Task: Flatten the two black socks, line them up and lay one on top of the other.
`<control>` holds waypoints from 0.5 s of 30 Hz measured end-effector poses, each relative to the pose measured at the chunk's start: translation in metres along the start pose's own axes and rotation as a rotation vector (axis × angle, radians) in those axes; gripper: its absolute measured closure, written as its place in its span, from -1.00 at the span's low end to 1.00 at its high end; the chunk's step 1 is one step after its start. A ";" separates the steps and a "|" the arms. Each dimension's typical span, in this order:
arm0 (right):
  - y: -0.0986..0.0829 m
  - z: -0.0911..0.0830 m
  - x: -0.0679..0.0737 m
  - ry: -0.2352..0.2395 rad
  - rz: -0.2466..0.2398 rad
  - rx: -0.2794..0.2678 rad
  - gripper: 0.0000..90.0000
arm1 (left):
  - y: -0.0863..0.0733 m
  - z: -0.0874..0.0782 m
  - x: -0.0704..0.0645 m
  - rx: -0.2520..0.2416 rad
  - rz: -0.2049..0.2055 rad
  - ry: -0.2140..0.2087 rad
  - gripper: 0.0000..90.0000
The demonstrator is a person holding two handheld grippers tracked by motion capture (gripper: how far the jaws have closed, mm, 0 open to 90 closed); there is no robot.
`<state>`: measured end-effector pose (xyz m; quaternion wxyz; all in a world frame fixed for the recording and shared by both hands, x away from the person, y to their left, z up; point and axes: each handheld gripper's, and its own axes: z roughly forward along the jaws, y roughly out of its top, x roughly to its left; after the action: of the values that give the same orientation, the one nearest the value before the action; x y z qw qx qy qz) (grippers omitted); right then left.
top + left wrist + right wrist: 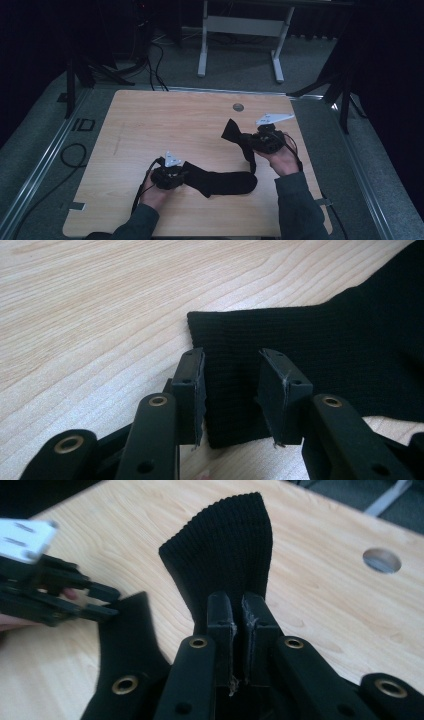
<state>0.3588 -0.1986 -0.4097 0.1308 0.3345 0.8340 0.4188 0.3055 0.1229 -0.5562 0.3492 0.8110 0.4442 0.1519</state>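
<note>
High view: right tongs point(256, 141) clamp one long black ribbed knit sock point(235, 137), lifted off the wooden desk point(150, 120); left tongs point(231, 390) gape around the other sock's point(300, 355) cuff, ungrasped; pairing seems barely begun.

The high view looks forward and down over the whole wooden table point(150, 125) from its near side. Each gripper view sits low and close behind its own jaws — both share the black sock point(310, 355) and the tabletop.
</note>
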 end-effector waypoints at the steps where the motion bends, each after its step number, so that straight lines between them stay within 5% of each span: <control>1: 0.000 -0.006 0.002 0.003 -0.001 -0.010 0.87 | 0.000 0.000 0.000 -0.002 -0.001 -0.001 0.41; 7: -0.003 -0.037 0.017 0.030 -0.027 -0.075 0.87 | 0.000 0.000 0.000 -0.005 -0.011 -0.009 0.39; 15: -0.011 -0.046 0.031 0.026 -0.086 -0.042 0.87 | 0.000 0.001 0.000 -0.005 -0.015 -0.012 0.39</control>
<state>0.3079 -0.2105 -0.3885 0.1447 0.2900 0.8403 0.4345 0.3057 0.1227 -0.5572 0.3552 0.8076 0.4478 0.1453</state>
